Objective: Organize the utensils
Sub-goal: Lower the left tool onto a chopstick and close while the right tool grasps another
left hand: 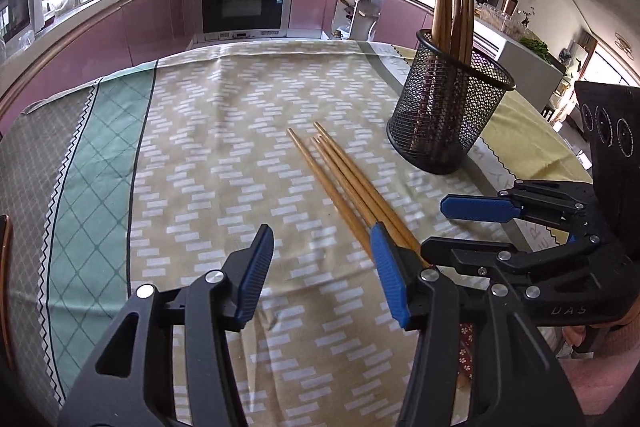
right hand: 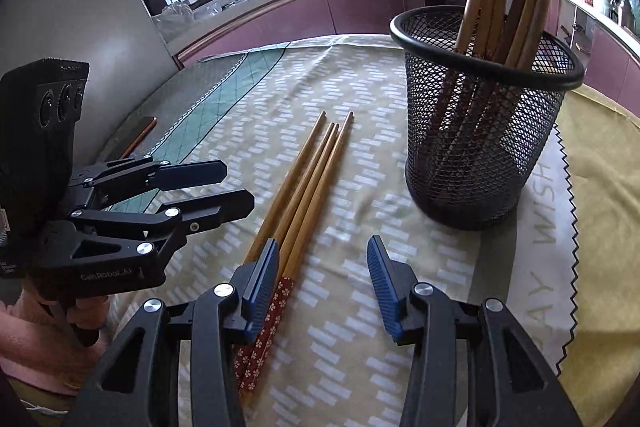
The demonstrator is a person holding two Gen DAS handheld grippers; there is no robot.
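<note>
Three wooden chopsticks [left hand: 344,179] with red flowered ends lie side by side on the patterned tablecloth; they also show in the right wrist view [right hand: 308,183]. A black mesh holder [left hand: 448,107] with several chopsticks standing in it is to their right, also in the right wrist view [right hand: 480,123]. My left gripper [left hand: 320,267] is open and empty, its right finger just over the chopsticks' near part. My right gripper [right hand: 324,287] is open and empty, its left finger beside the chopsticks' red ends. Each gripper shows in the other's view, the right [left hand: 460,227] and the left [right hand: 232,183].
The table is covered with a beige and green cloth [left hand: 224,163] and a yellow cloth [right hand: 600,227] at the right. A dark flat object [right hand: 138,139] lies near the table's left edge. Kitchen counters and an oven [left hand: 244,3] stand beyond.
</note>
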